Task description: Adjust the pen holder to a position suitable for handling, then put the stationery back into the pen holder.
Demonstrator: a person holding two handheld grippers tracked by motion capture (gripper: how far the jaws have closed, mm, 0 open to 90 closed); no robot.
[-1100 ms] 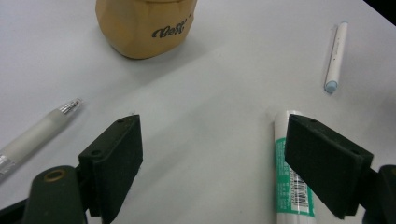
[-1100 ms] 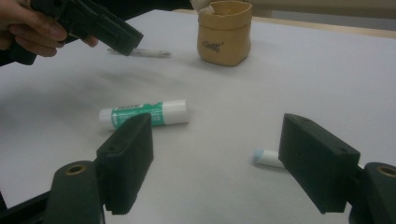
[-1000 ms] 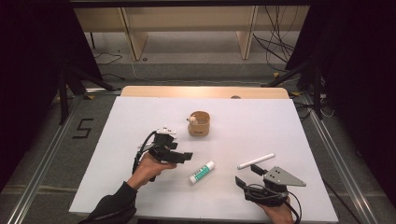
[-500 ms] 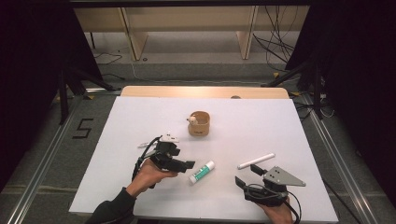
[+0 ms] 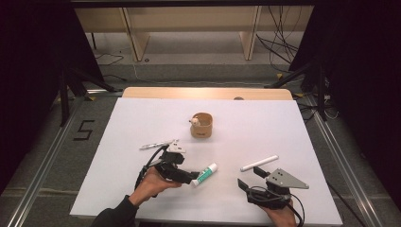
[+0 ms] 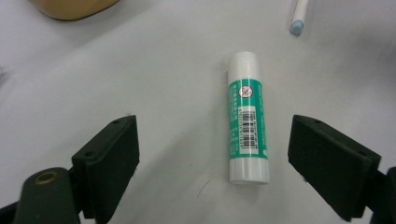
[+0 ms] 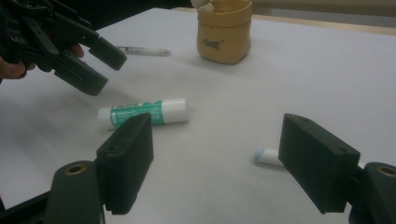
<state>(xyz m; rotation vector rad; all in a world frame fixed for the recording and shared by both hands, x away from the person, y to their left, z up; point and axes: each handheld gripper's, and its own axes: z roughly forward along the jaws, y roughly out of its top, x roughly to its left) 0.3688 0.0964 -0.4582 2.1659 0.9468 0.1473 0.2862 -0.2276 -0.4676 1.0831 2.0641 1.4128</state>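
A pen (image 5: 156,144) lies at the left of the tabletop (image 5: 307,137). The left claw (image 5: 191,178) is spread wide and angled down at the glue stick (image 6: 246,116), likely to straddle it; the stick lies flat between the jaws, untouched. Farther right, the right claw (image 5: 247,185) rests wide open beside a white marker (image 5: 259,162), seemingly waiting.

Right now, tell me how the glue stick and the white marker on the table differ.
The glue stick has a green printed label with a barcode; the white marker is plain white with a pale blue end. The glue stick looks thicker and shorter, the marker slimmer and longer. The glue stick lies between the open jaws of the left gripper; the marker lies just beyond the right gripper. Both lie flat on the white table.
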